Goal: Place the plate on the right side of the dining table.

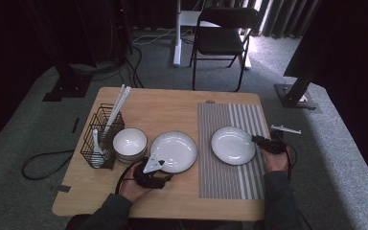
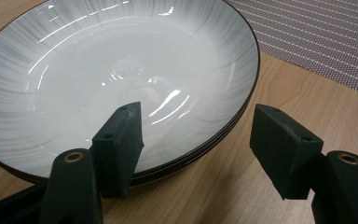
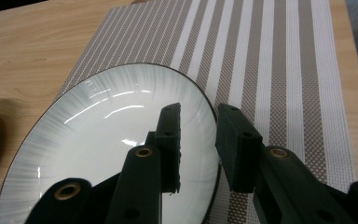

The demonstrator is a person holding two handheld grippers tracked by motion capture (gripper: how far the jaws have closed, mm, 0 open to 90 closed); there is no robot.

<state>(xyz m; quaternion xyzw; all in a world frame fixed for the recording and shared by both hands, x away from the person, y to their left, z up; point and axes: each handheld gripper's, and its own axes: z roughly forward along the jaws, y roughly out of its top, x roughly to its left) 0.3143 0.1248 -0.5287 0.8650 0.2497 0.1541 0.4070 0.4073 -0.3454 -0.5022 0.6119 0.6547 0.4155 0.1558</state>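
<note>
The left half of the wooden table (image 1: 172, 108) is being crowded by a wire basket (image 1: 100, 139), a stack of bowls (image 1: 130, 143) and a stack of plates (image 1: 173, 151), standing close together. The middle of the striped placemat (image 1: 230, 148) is being taken up by a single plate (image 1: 233, 145). Free room is being left along the far edge and the near edge.

no readable text, labels or numbers (plates, mat, table all plain)

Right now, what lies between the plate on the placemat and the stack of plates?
In the high view, a strip of striped placemat and bare wooden table separates the plate from the stacked plates.
</note>
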